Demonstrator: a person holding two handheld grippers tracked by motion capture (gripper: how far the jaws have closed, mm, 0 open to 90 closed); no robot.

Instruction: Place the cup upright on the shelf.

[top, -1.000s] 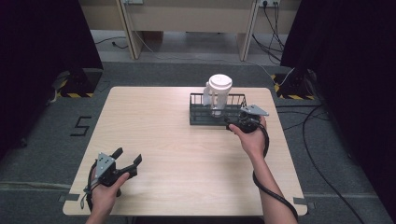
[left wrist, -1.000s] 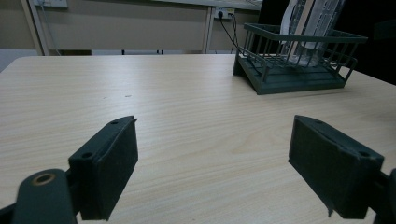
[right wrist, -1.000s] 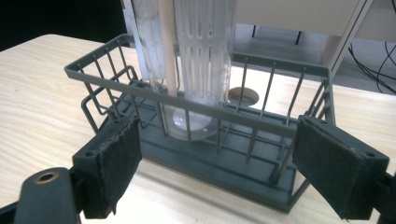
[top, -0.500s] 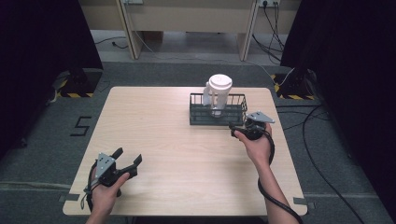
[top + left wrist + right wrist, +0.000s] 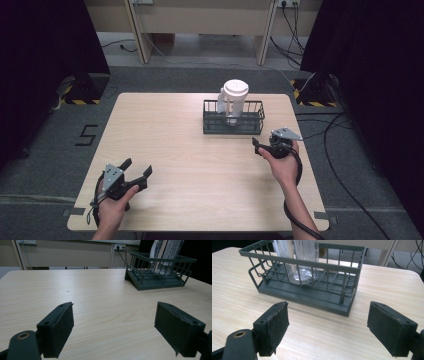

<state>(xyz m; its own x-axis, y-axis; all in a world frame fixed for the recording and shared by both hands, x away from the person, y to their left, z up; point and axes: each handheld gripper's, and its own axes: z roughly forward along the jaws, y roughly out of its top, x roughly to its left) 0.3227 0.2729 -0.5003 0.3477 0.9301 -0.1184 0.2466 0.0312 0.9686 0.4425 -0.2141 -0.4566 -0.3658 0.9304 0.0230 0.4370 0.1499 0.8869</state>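
A dark wire basket (image 5: 220,129) stands on the far right part of the wooden table (image 5: 200,165). A clear plastic bottle with a white lid (image 5: 235,93) stands upright inside it. My right gripper (image 5: 261,145) hovers just in front of the basket's right end, open and holding nothing. Its own view has the basket (image 5: 312,297) and the bottle's clear base (image 5: 303,275) close ahead, between the right gripper's (image 5: 328,332) spread pads. Near the front left edge my left gripper (image 5: 138,167) is open and empty. From the left gripper (image 5: 113,327), the basket (image 5: 160,282) is far off.
Dark curtains flank the table on both sides. Cables (image 5: 345,165) run over the floor to the right. A pale cabinet or desk (image 5: 200,20) stands behind the table. Bare tabletop (image 5: 160,130) lies left of the basket.
My right gripper has drawn back from the basket toward the near edge and slightly to the right. The left gripper, basket and bottle have not moved.
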